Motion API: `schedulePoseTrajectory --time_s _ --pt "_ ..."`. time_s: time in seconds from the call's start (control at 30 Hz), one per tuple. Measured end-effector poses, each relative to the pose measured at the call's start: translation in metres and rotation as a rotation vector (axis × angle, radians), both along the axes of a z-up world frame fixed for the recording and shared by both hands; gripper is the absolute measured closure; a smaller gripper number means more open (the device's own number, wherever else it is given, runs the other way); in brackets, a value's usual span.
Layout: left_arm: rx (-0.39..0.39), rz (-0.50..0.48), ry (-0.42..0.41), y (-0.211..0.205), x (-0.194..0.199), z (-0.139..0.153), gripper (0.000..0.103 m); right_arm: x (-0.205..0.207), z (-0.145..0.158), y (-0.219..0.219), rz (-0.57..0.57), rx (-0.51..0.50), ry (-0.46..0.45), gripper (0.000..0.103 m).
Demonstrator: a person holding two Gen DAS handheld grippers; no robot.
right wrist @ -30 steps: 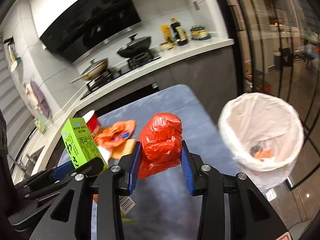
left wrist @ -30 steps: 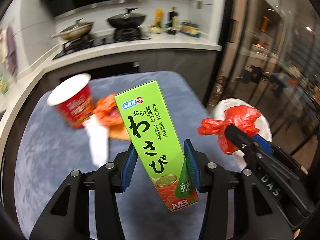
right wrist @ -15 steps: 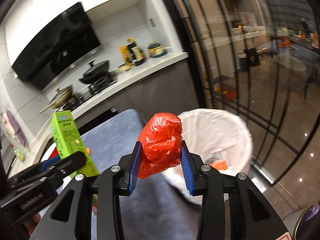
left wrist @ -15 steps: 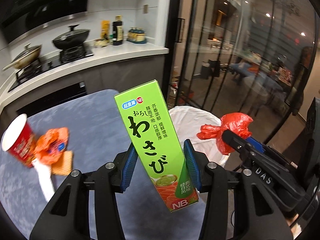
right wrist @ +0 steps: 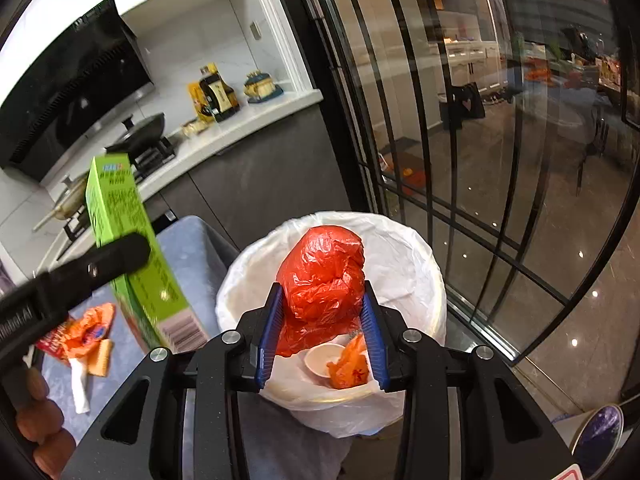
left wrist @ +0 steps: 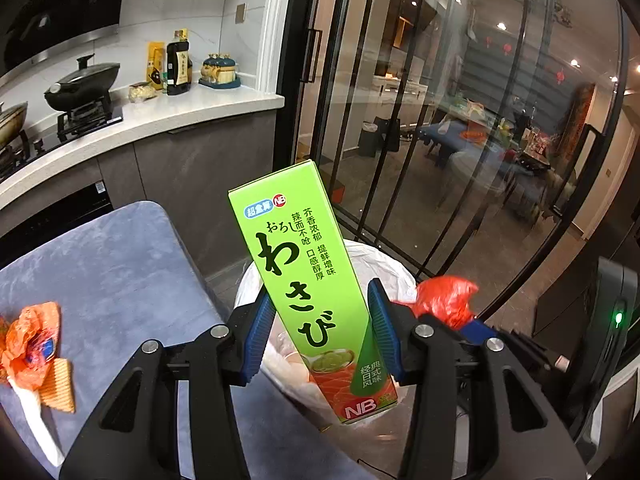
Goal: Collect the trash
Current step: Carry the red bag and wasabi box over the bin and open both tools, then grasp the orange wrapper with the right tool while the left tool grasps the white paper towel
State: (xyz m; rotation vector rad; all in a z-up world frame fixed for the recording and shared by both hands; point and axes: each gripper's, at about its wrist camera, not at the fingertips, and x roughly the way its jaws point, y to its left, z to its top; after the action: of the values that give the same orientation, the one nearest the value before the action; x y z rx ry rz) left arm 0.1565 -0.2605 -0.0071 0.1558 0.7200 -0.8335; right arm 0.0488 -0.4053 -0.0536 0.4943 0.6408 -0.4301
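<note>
Over the white-lined trash bin [right wrist: 404,264], beside the blue-grey padded table [left wrist: 120,264]: right gripper [right wrist: 322,330] clenched on crumpled red plastic bag [right wrist: 324,272], held above the bin opening; small white cup [right wrist: 324,360] and orange scrap [right wrist: 350,364] lying inside the liner. Left gripper [left wrist: 320,334] clamped on green wasabi box [left wrist: 308,280], tilted, at the bin's near rim. On the table: orange wrapper [left wrist: 30,340], ridged cracker [left wrist: 60,384], white spoon [right wrist: 80,384]. Behind: white countertop [left wrist: 160,120], black wok [left wrist: 82,80] on the hob, sauce bottle [left wrist: 178,66]. Right side: black-framed glass doors [left wrist: 440,120], glossy dark floor
</note>
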Motion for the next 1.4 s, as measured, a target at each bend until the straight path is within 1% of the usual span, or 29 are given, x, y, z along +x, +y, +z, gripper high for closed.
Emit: schedulePoseTrajectory --time_s 0.13,0.37,0.4,0.43,0.47,0.5,0.53,0.7,0.8,0.97,1.07,1.4 --pt "0.011 -0.001 0.012 -0.012 0.009 -0.008 0.058 0.005 -0.01 -0.006 -0.015 0.015 0.03 0.065" --pt "0.015 0.01 0.02 -0.019 0.018 -0.016 0.057 0.011 -0.016 -0.011 -0.028 0.032 0.038 0.062" --pt "0.011 0.019 0.022 -0.019 0.02 -0.017 0.055 0.012 -0.015 -0.01 -0.03 0.031 0.037 0.058" --pt "0.005 0.026 0.021 -0.017 0.02 -0.017 0.053 0.012 -0.014 -0.01 -0.033 0.028 0.034 0.051" --pt "-0.004 0.033 0.019 -0.015 0.02 -0.016 0.045 0.011 -0.012 -0.009 -0.038 0.023 0.027 0.048" --pt "-0.02 0.037 0.017 -0.013 0.02 -0.015 0.037 0.012 -0.012 -0.008 -0.041 0.02 0.022 0.042" --pt "-0.026 0.041 0.014 -0.012 0.02 -0.014 0.034 0.011 -0.011 -0.007 -0.043 0.015 0.018 0.04" --pt "-0.036 0.051 0.019 -0.006 0.025 -0.01 0.033 0.011 -0.009 -0.004 -0.043 0.017 0.014 0.04" --pt "-0.051 0.068 0.026 0.002 0.028 -0.007 0.033 0.011 -0.007 -0.001 -0.039 0.014 0.008 0.039" --pt "-0.053 0.103 0.029 0.016 0.034 -0.005 0.032 0.011 -0.001 0.006 -0.024 0.013 -0.007 0.039" --pt "-0.057 0.141 0.028 0.03 0.036 -0.002 0.029 0.012 0.006 0.014 -0.007 0.01 -0.02 0.039" --pt "-0.066 0.287 0.015 0.093 0.041 0.012 0.029 0.022 0.029 0.05 0.074 -0.013 -0.056 0.038"
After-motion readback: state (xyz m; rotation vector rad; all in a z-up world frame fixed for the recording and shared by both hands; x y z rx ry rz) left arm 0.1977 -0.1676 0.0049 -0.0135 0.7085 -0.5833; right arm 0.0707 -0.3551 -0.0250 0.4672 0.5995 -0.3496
